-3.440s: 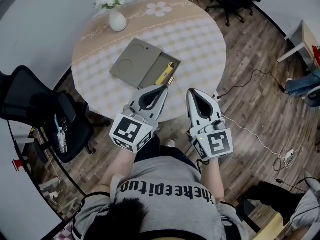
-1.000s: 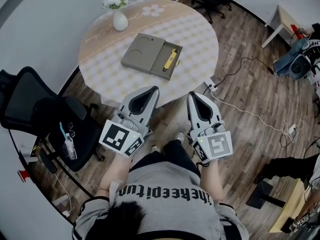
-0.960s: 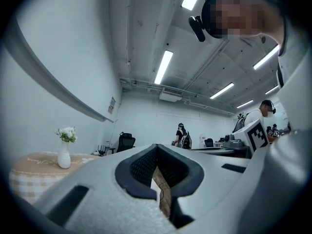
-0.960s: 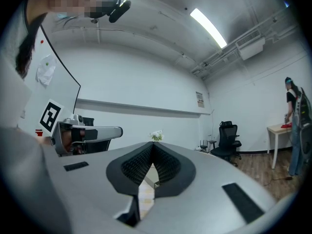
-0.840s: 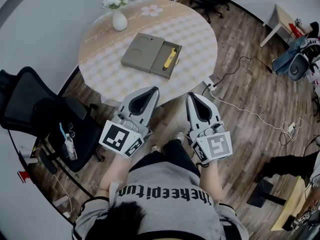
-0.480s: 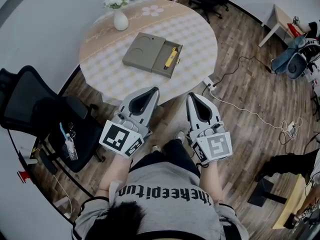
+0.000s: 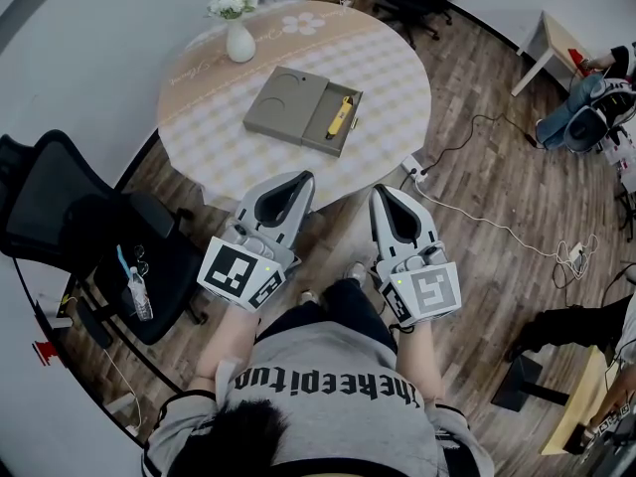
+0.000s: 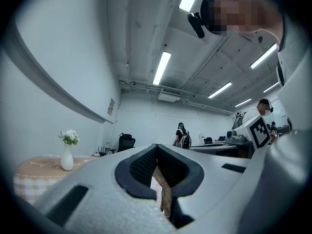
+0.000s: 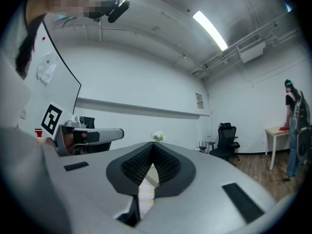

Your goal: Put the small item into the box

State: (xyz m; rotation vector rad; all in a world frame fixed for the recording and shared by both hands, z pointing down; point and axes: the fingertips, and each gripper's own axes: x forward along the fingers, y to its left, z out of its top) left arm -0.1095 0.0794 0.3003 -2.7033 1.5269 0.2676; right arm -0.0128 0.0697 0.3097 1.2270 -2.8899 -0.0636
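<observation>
Work on the task looks finished, going by how things lie. The small item (image 7: 341, 115), a slim yellow piece, lies inside the box (image 7: 286, 102), in the narrow compartment along the box's right side. It rests lengthwise there, and none of it seems to hang over the rim. The wider part of the box, to the left of that compartment, is a flat grey panel with round recesses. I cannot tell whether this panel is a lid folded open or an insert. If it is a lid, closing it is the only step that could be left, and the task sentence does not ask for that.

Neither gripper has a share in the item now. The left gripper (image 7: 304, 179) and the right gripper (image 7: 382, 193) are held side by side on the near side of the box, off the edge of the counter (image 7: 388, 78) and well apart from the box. Each gripper's own view shows its dark pads pressed together at the tip with nothing between them, so both are closed and empty.

Counted, there is one box, one small item in it, one round counter carrying them and two grippers. There is also one white vase (image 7: 238, 43) of flowers beyond the box, towards its far left. One black chair (image 7: 60, 217) stands on the floor well to the left of the box.
</observation>
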